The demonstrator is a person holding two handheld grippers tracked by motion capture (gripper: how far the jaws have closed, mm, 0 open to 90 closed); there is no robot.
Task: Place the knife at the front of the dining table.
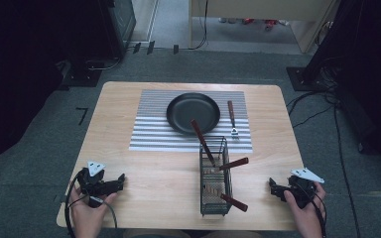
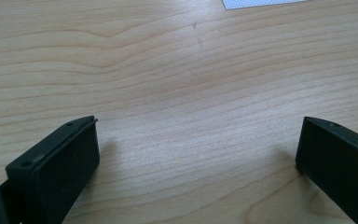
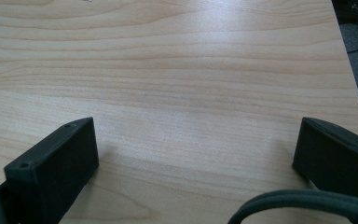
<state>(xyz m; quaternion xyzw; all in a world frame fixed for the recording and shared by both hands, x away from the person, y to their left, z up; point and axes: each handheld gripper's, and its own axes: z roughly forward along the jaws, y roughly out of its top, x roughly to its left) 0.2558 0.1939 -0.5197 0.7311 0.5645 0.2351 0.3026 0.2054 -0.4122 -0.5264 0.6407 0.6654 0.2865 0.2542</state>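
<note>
A black round plate (image 1: 193, 113) lies on a striped placemat (image 1: 149, 129) at the table's far middle. A fork (image 1: 232, 119) with a brown handle lies on the mat just right of the plate. Nearer the front stands a black wire basket (image 1: 214, 196) with three brown-handled utensils: one (image 1: 202, 141) leans toward the plate, one (image 1: 233, 163) sticks out to the right, one (image 1: 234, 202) pokes out low on the right. My left gripper (image 1: 120, 180) rests at the front left, open and empty (image 2: 198, 135). My right gripper (image 1: 273, 187) rests at the front right, open and empty (image 3: 196, 135).
The wooden table (image 1: 149, 173) has bare wood between each gripper and the basket. A corner of the placemat (image 2: 261, 2) shows at the top of the left gripper view. The table's right edge (image 3: 349, 70) is close to my right gripper, whose cable (image 3: 307, 198) crosses the foreground.
</note>
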